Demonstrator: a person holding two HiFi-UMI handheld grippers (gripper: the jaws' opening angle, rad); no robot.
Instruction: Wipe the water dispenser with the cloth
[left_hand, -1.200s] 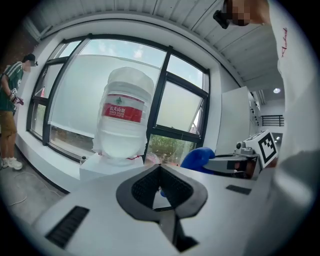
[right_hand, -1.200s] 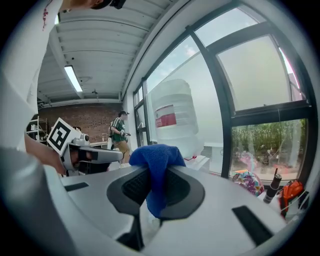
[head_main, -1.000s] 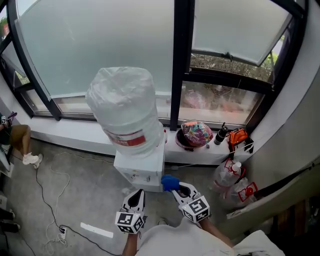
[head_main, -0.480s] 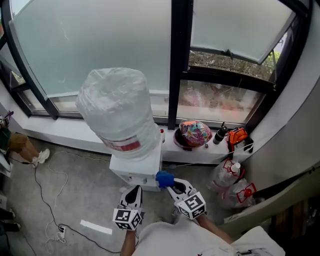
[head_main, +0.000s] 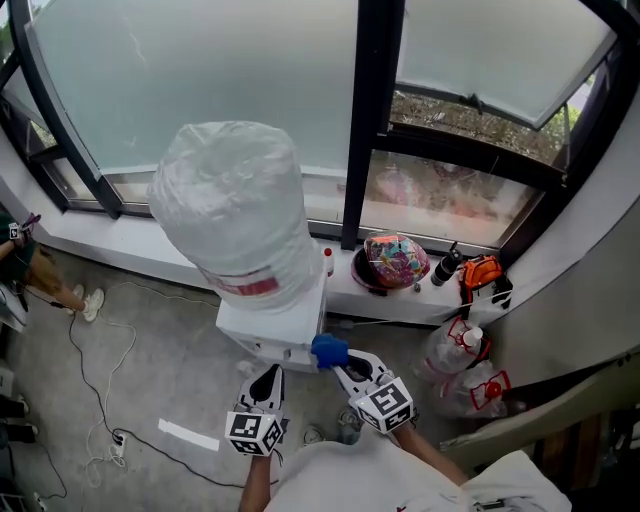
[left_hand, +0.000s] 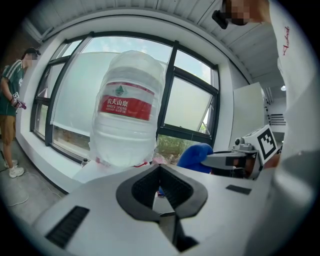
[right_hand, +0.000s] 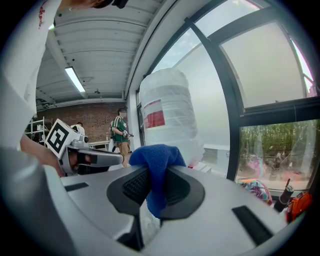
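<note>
— Glass fills the far side, doesn't it?
— Yes, a frosted window (head_main: 200, 70) set in black frame bars (head_main: 370, 120), with a white sill (head_main: 420, 300) running below it.
— And the biggest thing in front of it?
— A water bottle (head_main: 235, 205) wrapped in clear plastic, with a red label. It stands upside down on the white water dispenser (head_main: 275, 330), which sits on the grey floor just near the sill.
— Anything on the sill?
— To the right of the dispenser there is a colourful bundle (head_main: 393, 258) in a dark bowl, then a dark flask (head_main: 444, 266) and something orange (head_main: 480, 272).
— And the floor?
— A thin cable (head_main: 90, 350) loops across it at left.
— Now the tools.
— The left gripper (head_main: 266, 381) hangs just near the dispenser's front, its jaws closed together with nothing between them. The right gripper (head_main: 338, 366) is just beside it, clenched on the cloth (head_main: 328, 350).
— Where is the cloth?
— It is blue and bunched between the pads, right at the dispenser's near right corner. I cannot tell whether it presses on the casing.
</note>
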